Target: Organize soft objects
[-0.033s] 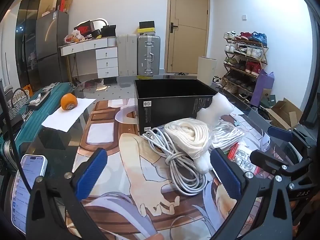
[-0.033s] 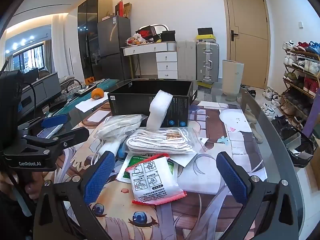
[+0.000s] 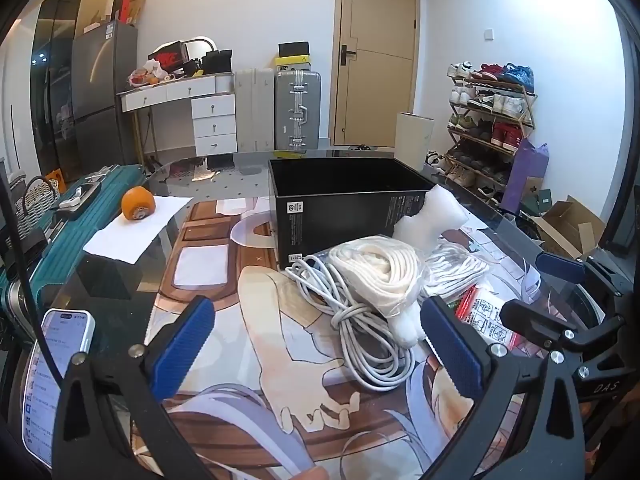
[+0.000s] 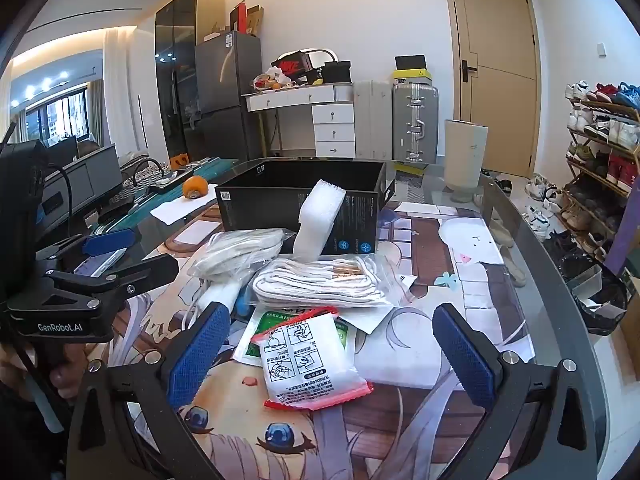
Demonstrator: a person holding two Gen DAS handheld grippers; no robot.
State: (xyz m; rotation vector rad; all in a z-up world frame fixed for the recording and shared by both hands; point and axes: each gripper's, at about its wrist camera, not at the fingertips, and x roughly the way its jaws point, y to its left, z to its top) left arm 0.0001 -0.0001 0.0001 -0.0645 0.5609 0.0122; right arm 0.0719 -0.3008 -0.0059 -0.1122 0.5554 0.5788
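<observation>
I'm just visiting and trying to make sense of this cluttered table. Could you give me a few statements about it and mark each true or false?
1. The black box on the table is open at the top. True.
2. The left gripper is clamped on the white cable. False: its jaws stand wide open, and the cable lies on the table beyond them.
3. A white foam block leans against the box. True.
4. The red-edged packet is inside the box. False: it lies on the table, in front of the right gripper.
5. The orange sits on a sheet of white paper. True.
</observation>
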